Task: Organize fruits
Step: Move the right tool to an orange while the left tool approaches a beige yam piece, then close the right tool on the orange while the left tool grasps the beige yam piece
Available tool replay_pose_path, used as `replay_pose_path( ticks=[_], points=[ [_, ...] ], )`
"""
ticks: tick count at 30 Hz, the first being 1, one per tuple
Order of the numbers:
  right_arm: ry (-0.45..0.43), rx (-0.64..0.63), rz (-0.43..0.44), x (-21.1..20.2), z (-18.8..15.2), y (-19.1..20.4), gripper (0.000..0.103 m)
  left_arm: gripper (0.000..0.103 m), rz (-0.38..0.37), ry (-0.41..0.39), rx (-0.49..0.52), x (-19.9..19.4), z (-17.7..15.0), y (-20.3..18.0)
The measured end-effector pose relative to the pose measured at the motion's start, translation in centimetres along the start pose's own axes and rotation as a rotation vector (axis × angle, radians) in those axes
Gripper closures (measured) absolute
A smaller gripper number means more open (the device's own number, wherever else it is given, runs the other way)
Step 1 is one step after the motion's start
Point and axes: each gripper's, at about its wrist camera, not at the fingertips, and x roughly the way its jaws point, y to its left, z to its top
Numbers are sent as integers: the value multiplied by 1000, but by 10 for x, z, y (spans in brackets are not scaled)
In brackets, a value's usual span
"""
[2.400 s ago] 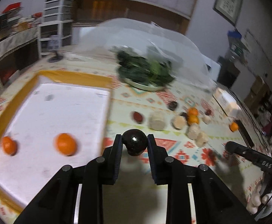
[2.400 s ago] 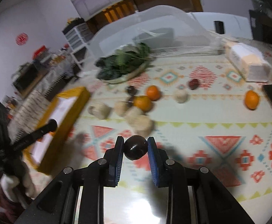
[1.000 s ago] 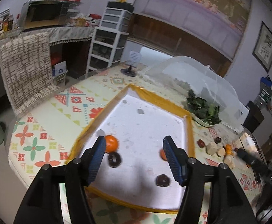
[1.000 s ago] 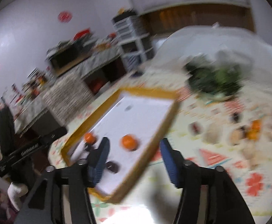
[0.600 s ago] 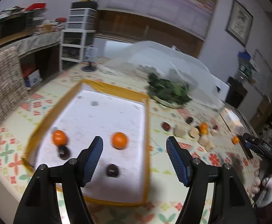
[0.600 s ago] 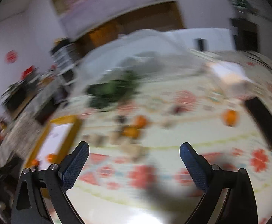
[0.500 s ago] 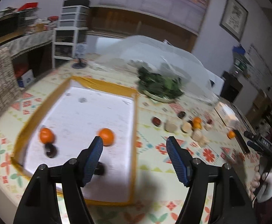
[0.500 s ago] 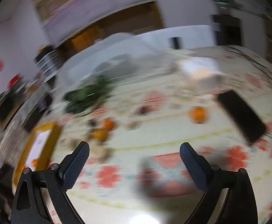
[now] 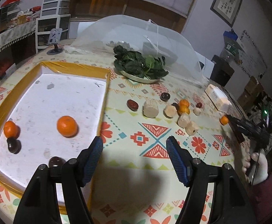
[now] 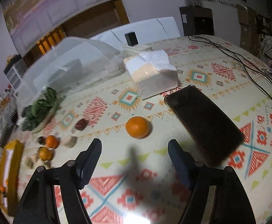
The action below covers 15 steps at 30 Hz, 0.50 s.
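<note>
A white tray with a yellow rim (image 9: pixel 106 85) lies at the left of the patterned table. In it are two oranges (image 9: pixel 67 123) (image 9: pixel 10 129) and two dark fruits (image 9: pixel 14 145) (image 9: pixel 54 161). My left gripper (image 9: pixel 134 147) is open and empty, above the tablecloth beside the tray's right rim. More fruit lies mid-table: a dark red fruit (image 9: pixel 132 104), two oranges (image 9: pixel 184 106), a lone orange (image 9: pixel 224 120). My right gripper (image 10: pixel 134 146) is open and empty, just short of that lone orange (image 10: pixel 137 127).
A plate of greens (image 9: pixel 141 67) sits under a clear mesh cover (image 9: pixel 136 35). Beige chunks (image 9: pixel 150 109) lie among the fruit. A black phone (image 10: pixel 203 119) and a wrapped box (image 10: pixel 151 74) lie right of the lone orange. Cables (image 10: pixel 248 61) cross the far right.
Both grippers let go of their dark fruits into the tray and opened. The left one has swung right off the tray. The right one has moved across to the lone orange.
</note>
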Motion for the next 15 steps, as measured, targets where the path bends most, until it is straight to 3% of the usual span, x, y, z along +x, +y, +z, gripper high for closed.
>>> replay_pose_path(
  ticks=[8, 12, 15],
  points=[
    [46, -11, -55, 45, 14, 10, 27, 33, 13, 17, 87, 25, 12, -25],
    [59, -19, -69, 57, 15, 10, 55, 33, 18, 20, 128, 39, 17, -37],
    [52, -7, -52, 56, 15, 6, 64, 33, 39, 19, 168, 55, 25, -46]
  ],
)
